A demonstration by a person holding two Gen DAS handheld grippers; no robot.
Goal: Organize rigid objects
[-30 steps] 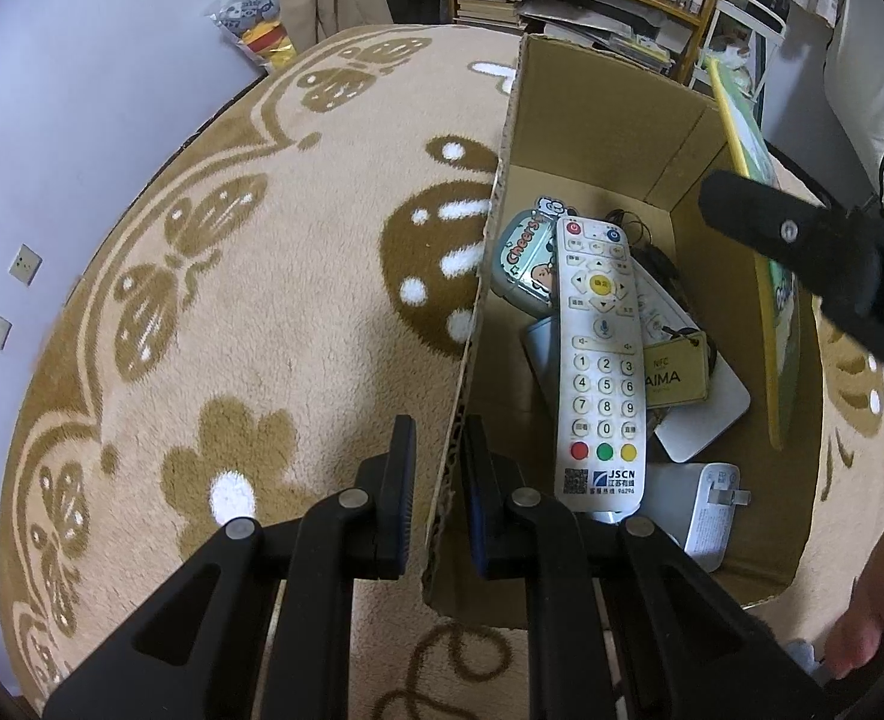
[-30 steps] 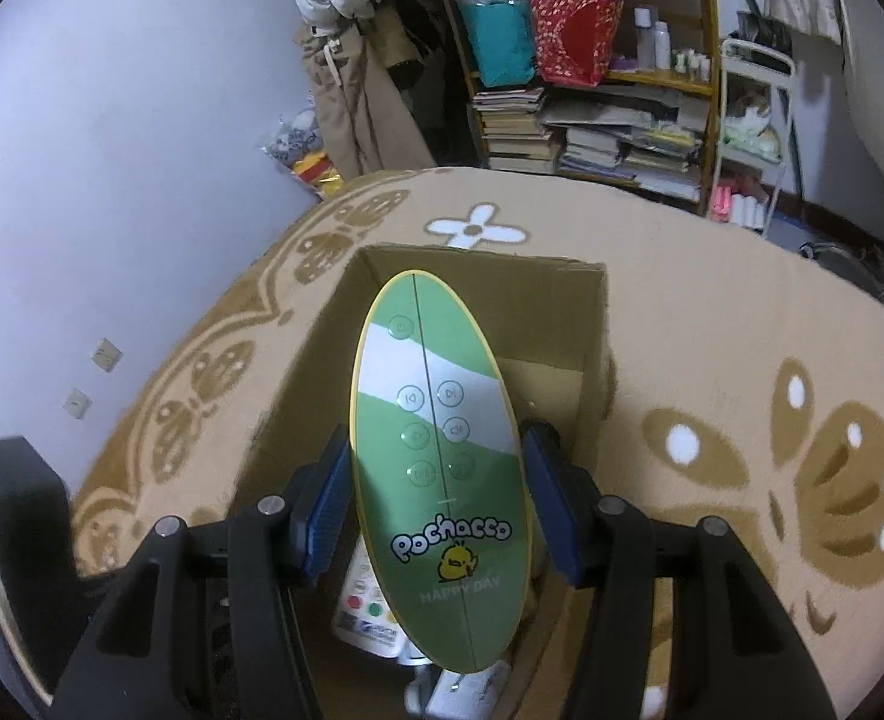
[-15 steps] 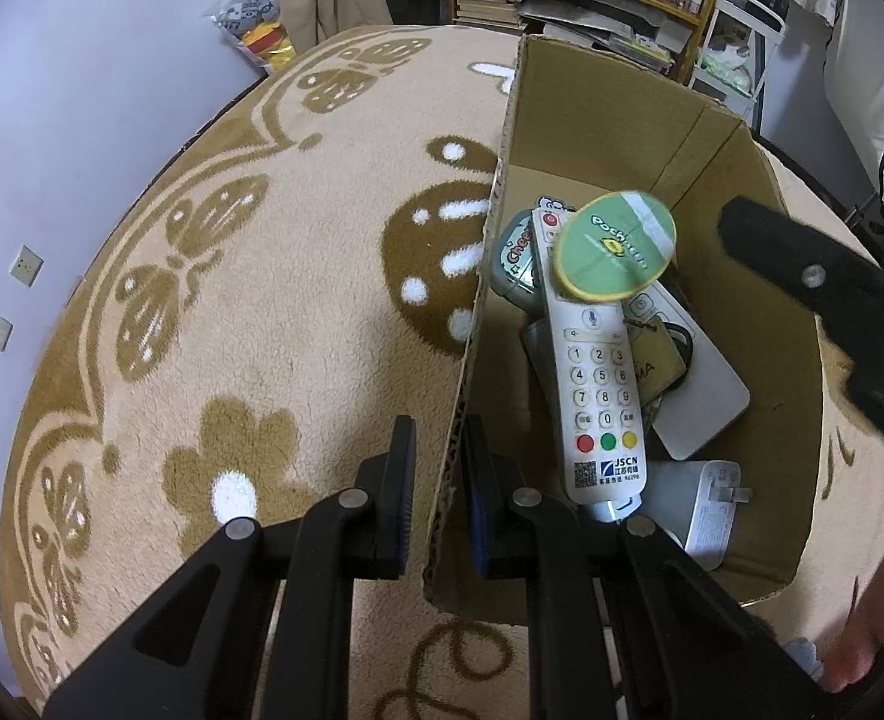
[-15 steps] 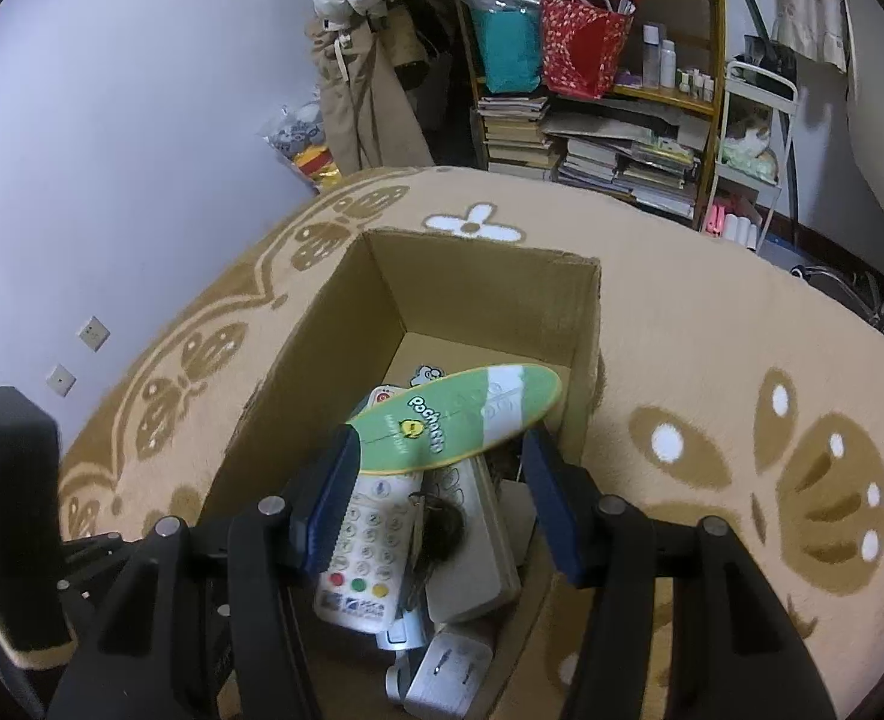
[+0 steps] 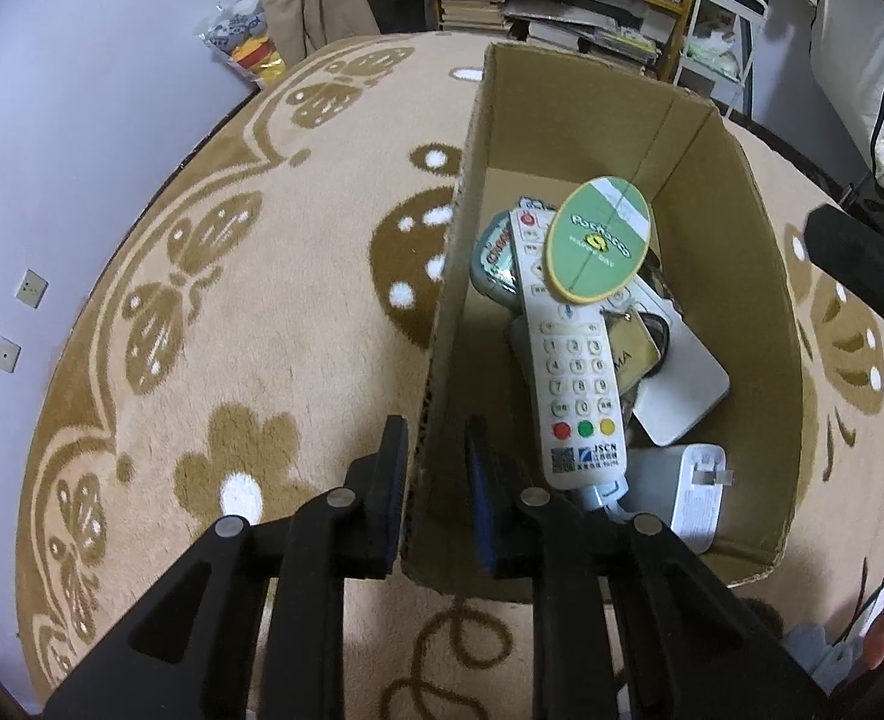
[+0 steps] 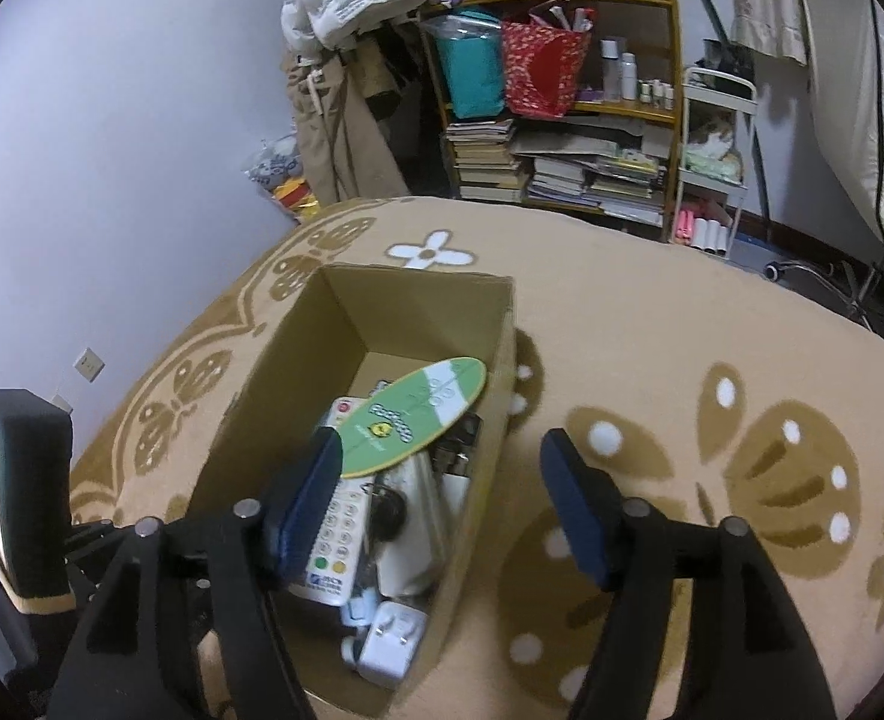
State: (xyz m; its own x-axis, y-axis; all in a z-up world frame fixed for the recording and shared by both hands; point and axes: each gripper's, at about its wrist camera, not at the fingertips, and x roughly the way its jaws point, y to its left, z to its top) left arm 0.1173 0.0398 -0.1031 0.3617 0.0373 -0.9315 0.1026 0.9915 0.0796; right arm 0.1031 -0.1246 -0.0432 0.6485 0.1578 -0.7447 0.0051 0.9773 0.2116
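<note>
Carpet [image 5: 274, 324]: beige with brown flower and butterfly figures; bears all items below.

Left gripper [image 5: 436, 498]: low in the left view, pointed steeply down, straddling the near-left wall of the cardboard box [image 5: 736, 192]. Jaws narrow and opening; wall edge between them, outer pad [image 5: 395, 450] close against the cardboard, inner pad standing slightly off it. Grip on the wall appears to be letting go.

Cardboard box: open-topped, long axis running from near to far, resting on the carpet between the two grippers.

White remote [image 5: 568, 354]: inside the box, along its long axis, coloured buttons at the near end.

Green oval board [image 6: 415, 426], marked with a yellow duck: inside the box, lying tilted on top of the remote's far end, long axis slanting from near-left to far-right. Free of both grippers.

White charger [image 6: 391, 636]: near corner of the box floor.

Further clutter under the remote (tin, tag, flat white device): partly hidden.

Right gripper [image 6: 442, 504]: above the box's near-right wall, angled down and forward, jaws wide and opening, nothing between the pads. Oval board just ahead of the left finger [image 6: 307, 498], so right hand nearer to it; release judged complete, next item to be sought outside the box.

Bookshelf [image 6: 562, 120]: far background.
</note>
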